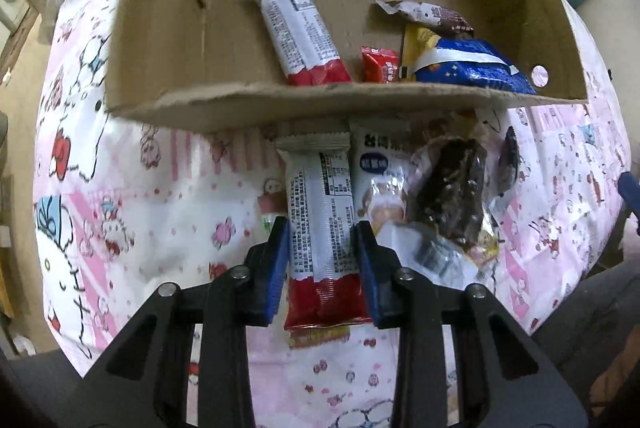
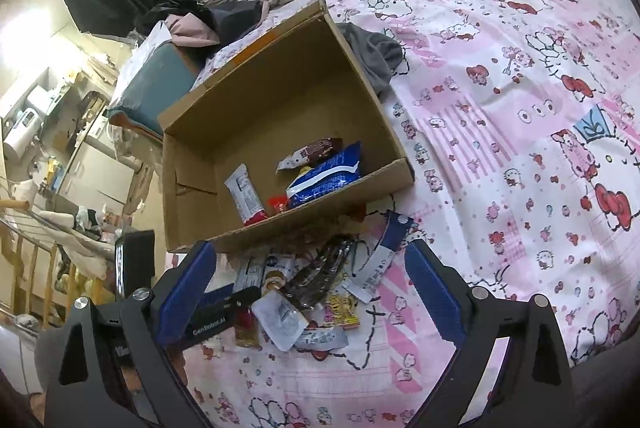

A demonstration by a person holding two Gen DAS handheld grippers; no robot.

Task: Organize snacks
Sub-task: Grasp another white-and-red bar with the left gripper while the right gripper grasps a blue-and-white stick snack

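Left gripper (image 1: 322,252) clamps a white-and-red snack bar (image 1: 322,224); right gripper (image 2: 310,292) hangs spread and empty.

The bar sits between the blue pads, just near of the cardboard box (image 1: 320,99), beside the loose snack pile (image 1: 444,191) on its right. Judged step: pick-up; next, lift over the near wall and drop it beside the matching bar (image 1: 298,29) inside.

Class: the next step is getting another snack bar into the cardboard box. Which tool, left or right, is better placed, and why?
Left. The left tool has its fingers on both sides of a white-and-red bar just in front of the cardboard box. The right tool is open, holding nothing, above the snack pile.
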